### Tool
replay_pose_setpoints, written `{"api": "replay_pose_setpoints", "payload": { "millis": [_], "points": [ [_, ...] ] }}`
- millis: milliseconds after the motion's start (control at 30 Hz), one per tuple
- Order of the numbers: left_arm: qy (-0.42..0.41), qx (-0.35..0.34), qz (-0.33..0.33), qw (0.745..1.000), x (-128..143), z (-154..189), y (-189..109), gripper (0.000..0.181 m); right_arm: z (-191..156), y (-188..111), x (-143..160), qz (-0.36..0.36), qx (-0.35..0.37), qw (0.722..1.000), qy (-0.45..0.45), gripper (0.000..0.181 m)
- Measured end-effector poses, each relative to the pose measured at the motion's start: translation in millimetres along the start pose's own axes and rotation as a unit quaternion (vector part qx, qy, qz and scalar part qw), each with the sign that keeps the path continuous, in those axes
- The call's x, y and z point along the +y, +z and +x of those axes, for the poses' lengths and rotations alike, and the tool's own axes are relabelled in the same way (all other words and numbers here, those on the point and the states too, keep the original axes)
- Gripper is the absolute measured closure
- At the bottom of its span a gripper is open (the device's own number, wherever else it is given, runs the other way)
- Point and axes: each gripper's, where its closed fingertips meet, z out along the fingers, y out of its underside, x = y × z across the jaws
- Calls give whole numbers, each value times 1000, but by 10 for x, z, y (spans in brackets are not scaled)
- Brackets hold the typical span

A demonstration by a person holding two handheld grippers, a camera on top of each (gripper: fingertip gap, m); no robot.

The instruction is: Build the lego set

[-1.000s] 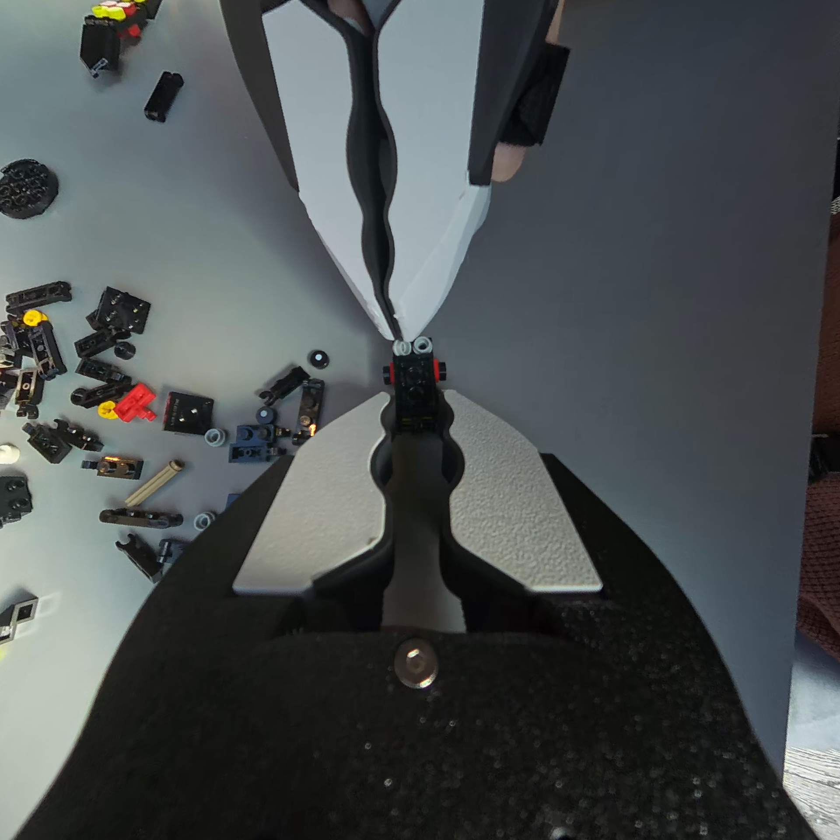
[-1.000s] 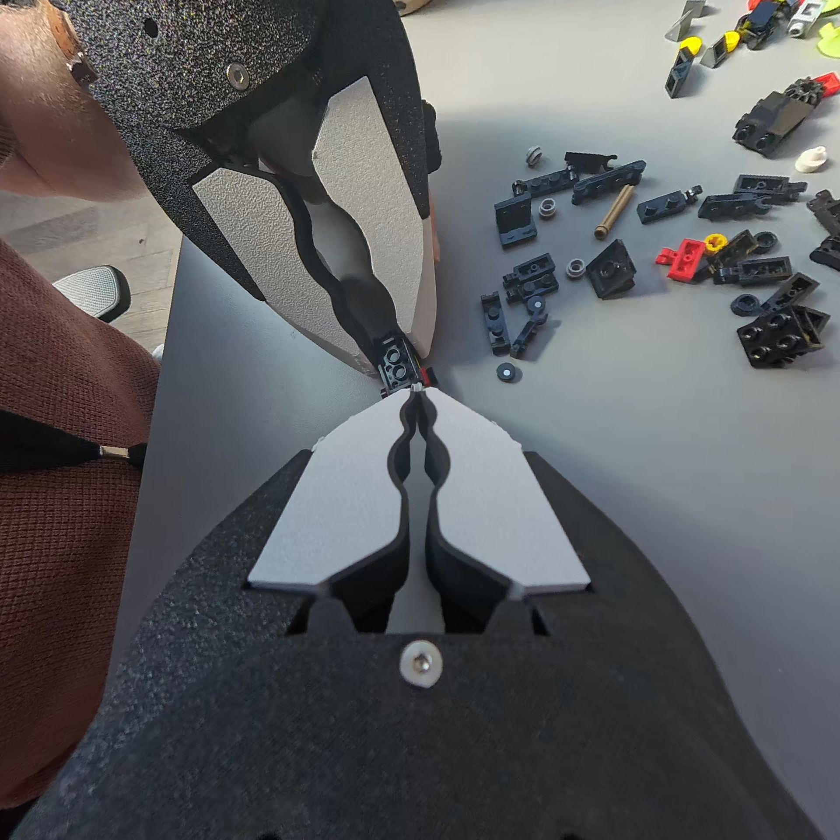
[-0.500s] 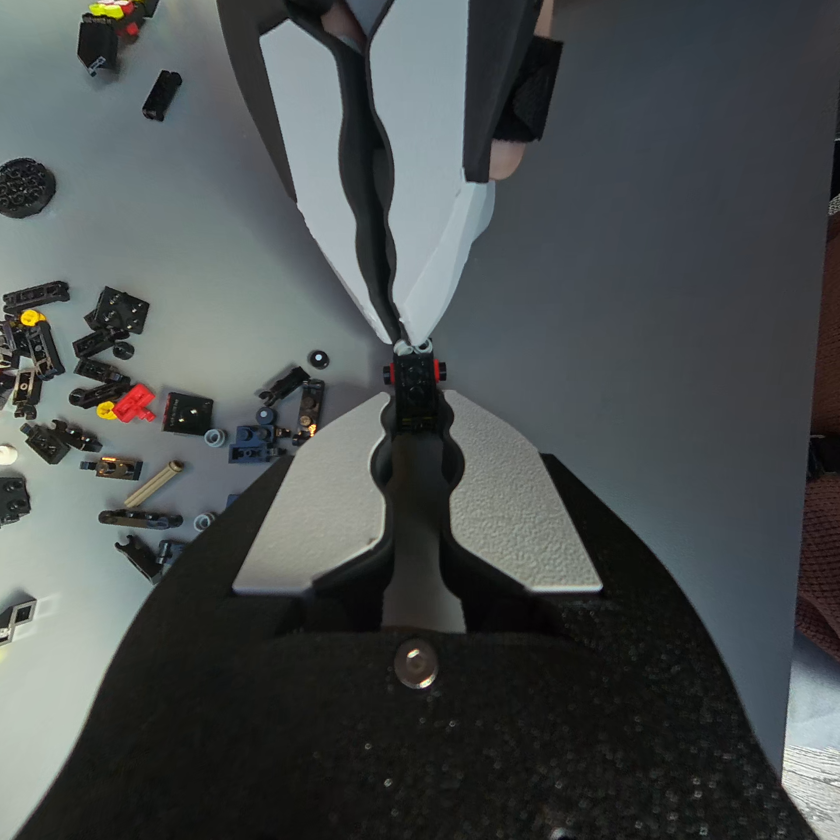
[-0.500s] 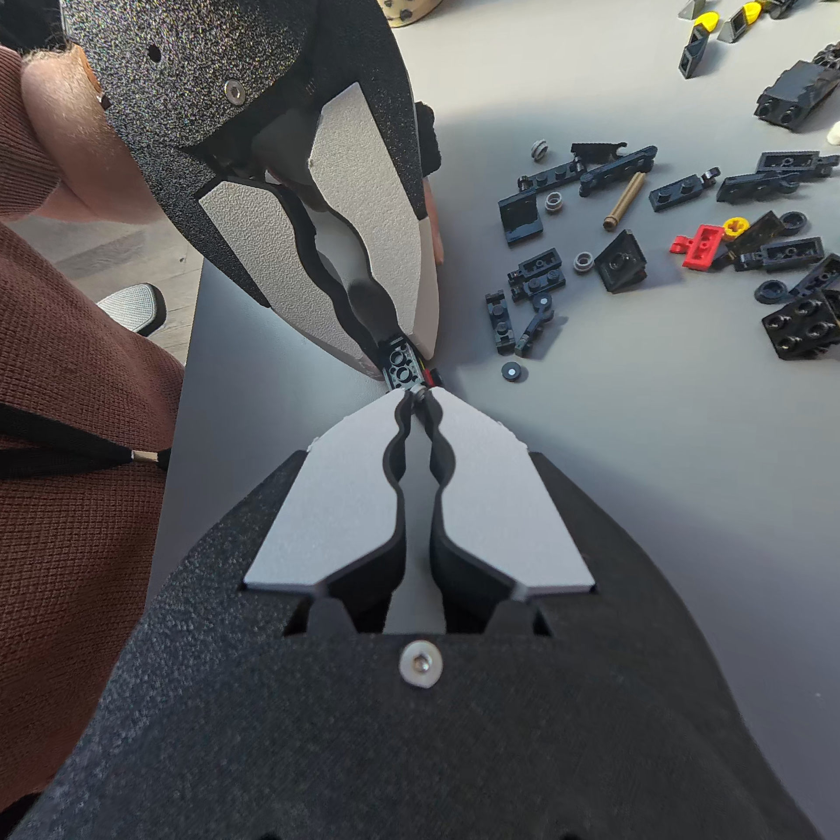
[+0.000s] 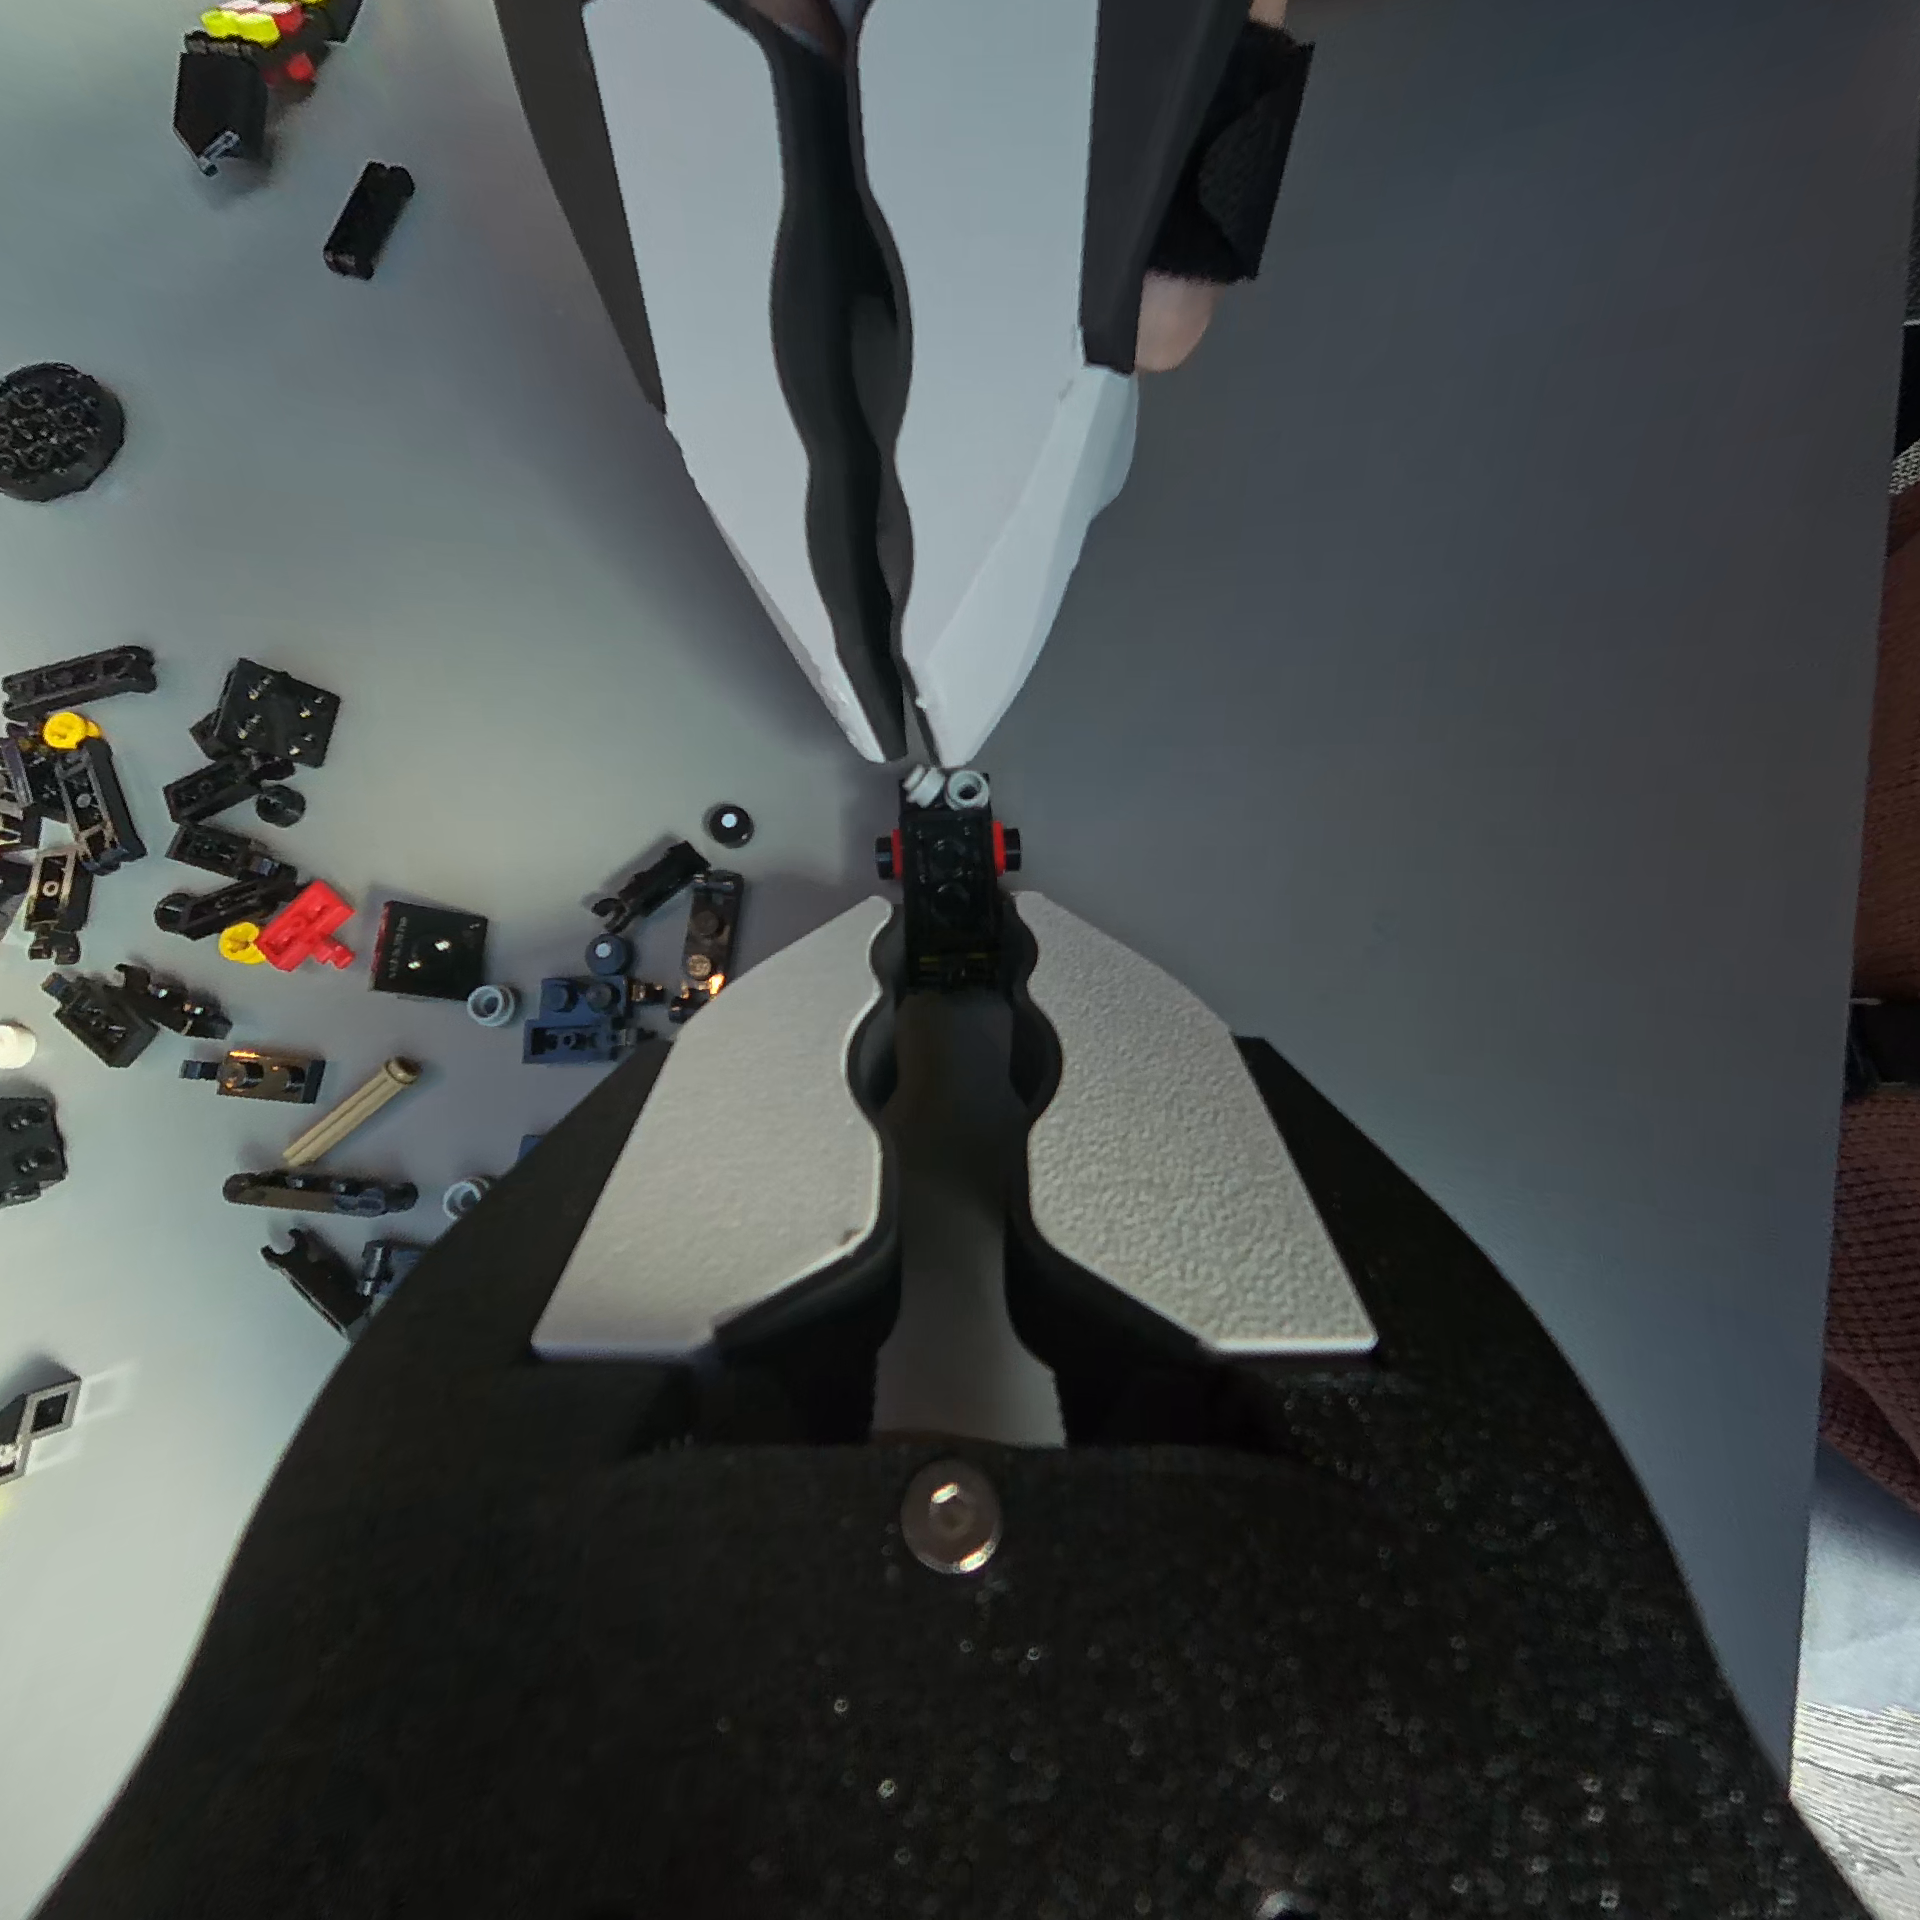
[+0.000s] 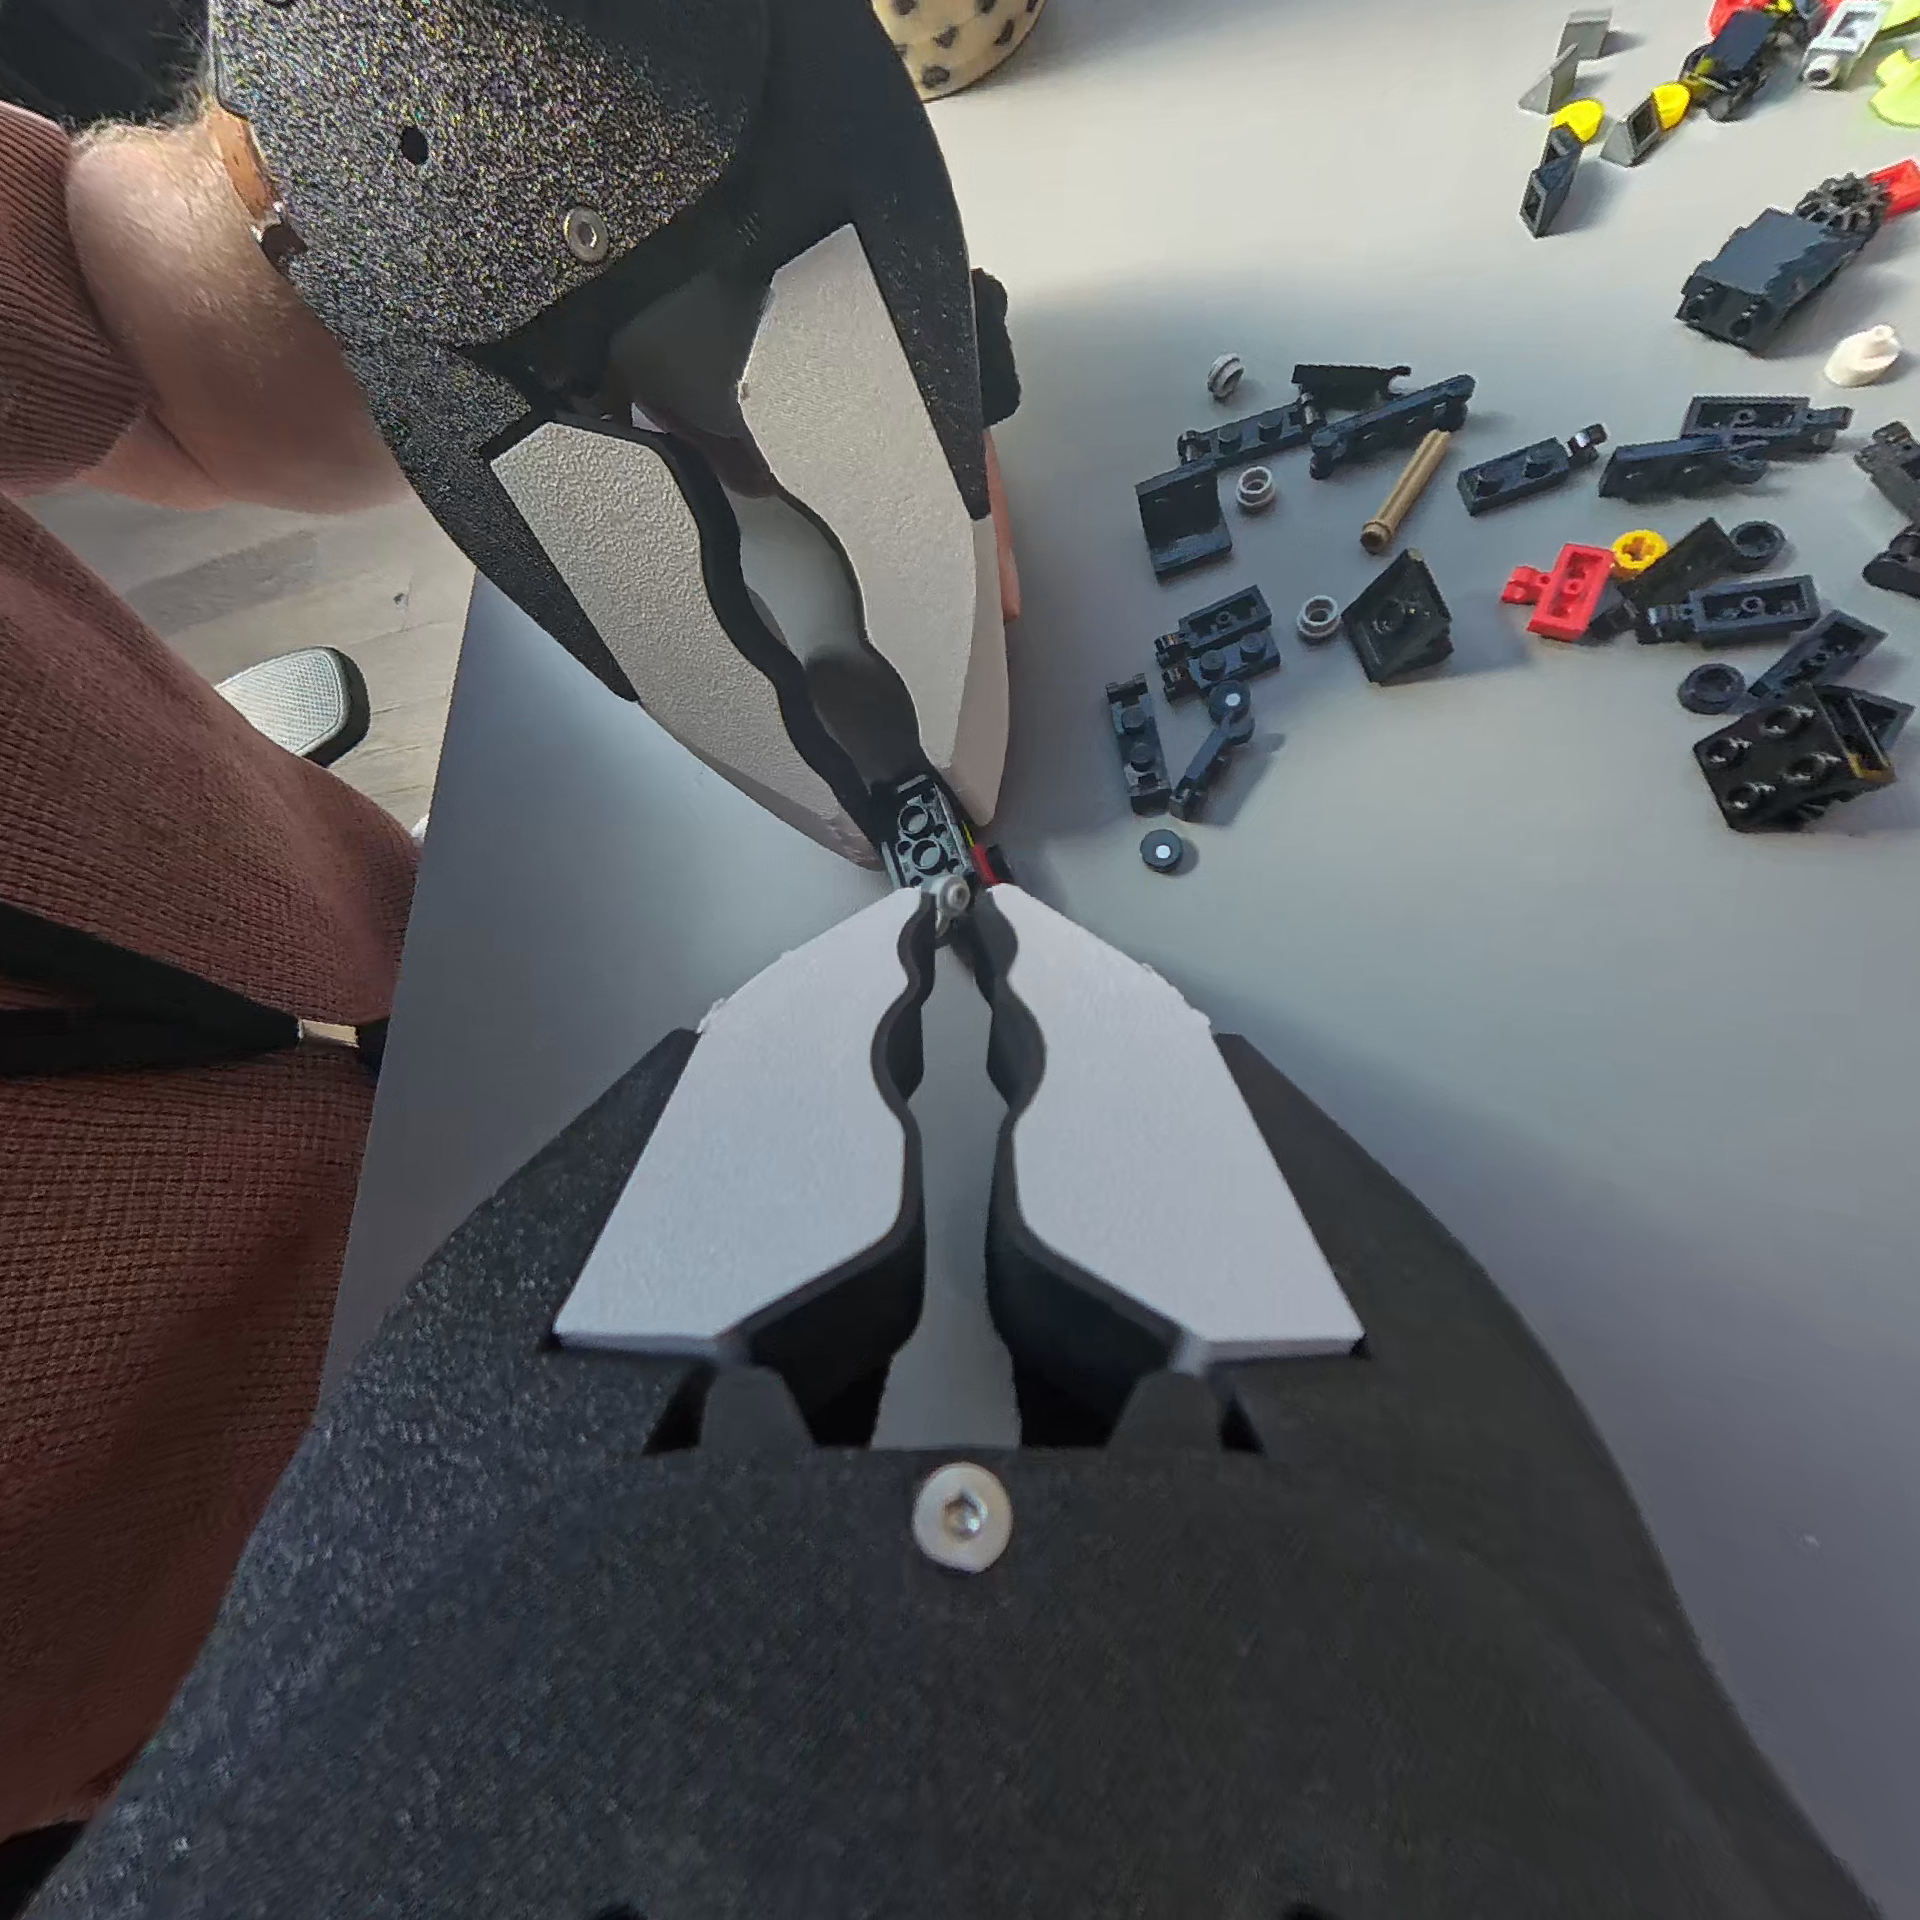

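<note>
The left gripper [image 5: 951, 935] is clamping a small black lego assembly [image 5: 948, 883] between its fingers [image 5: 790, 1039], which are standing only as far apart as the piece is wide. The assembly is sticking out past the fingertips above the grey table [image 5: 1455, 727], showing a red stud on each side and two light grey round studs [image 5: 943, 787] at its far end.

The right gripper [image 6: 961, 914] is meeting it tip to tip. Its fingers [image 6: 1122, 1091] are drawn nearly together, with a narrow gap left between them. One of the grey round studs [image 6: 951, 896] is sitting right at their tips against the end of the assembly, but I cannot tell whether the fingers are actually pinching it or only touching it.

No box, tray or bin is showing in either view; the remaining parts are lying loose on the table, off to the left gripper's left. Among them are a red plate [image 5: 307, 925], a tan axle rod [image 5: 351, 1112], a black round disc [image 5: 57, 428], a dark blue bracket [image 6: 1184, 516], a black square plate [image 6: 1782, 764] and a small black round tile with a white centre [image 6: 1161, 851], which is lying nearest to the two grippers.

A brown knitted sleeve [image 6: 156, 1143] is filling the left edge of the right wrist view.
</note>
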Motion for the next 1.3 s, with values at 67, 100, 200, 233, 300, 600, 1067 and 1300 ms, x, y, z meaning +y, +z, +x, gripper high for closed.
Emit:
{"api": "replay_pose_setpoints", "payload": {
  "millis": [67, 100, 200, 233, 300, 600, 1067, 1300],
  "points": [
    [1, 0, -1, 1000, -1, 1, 2, 164, 4, 19, 14, -4, 1, 1000, -1, 175],
    [1, 0, -1, 1000, -2, 1, 2, 164, 9, 27, 20, -5, -1, 1000, 2, 175],
    [0, 0, 0, 1000, -4, 0, 3, 164, 19, 33, 37, -4, -6, 1000, 7, 176],
    [-1, 1, 1, 1000, -3, 0, 3, 164, 25, 29, 37, -2, -6, 1000, 9, 176],
    [0, 0, 1, 1000, -2, 0, 3, 164, 52, 15, 36, -1, 0, 1000, 9, 177],
    [0, 1, 1, 1000, -6, 2, 6, 164, 74, 19, 2, 8, 8, 1000, 1, 179],
    [0, 5, 1, 1000, -8, 3, 7, 164, 6, 27, 47, -15, 16, 994, -105, 178],
    [0, 7, 2, 1000, -8, 3, 7, 164, 34, 9, 25, -17, 20, 991, -128, 173]
  ]
}}
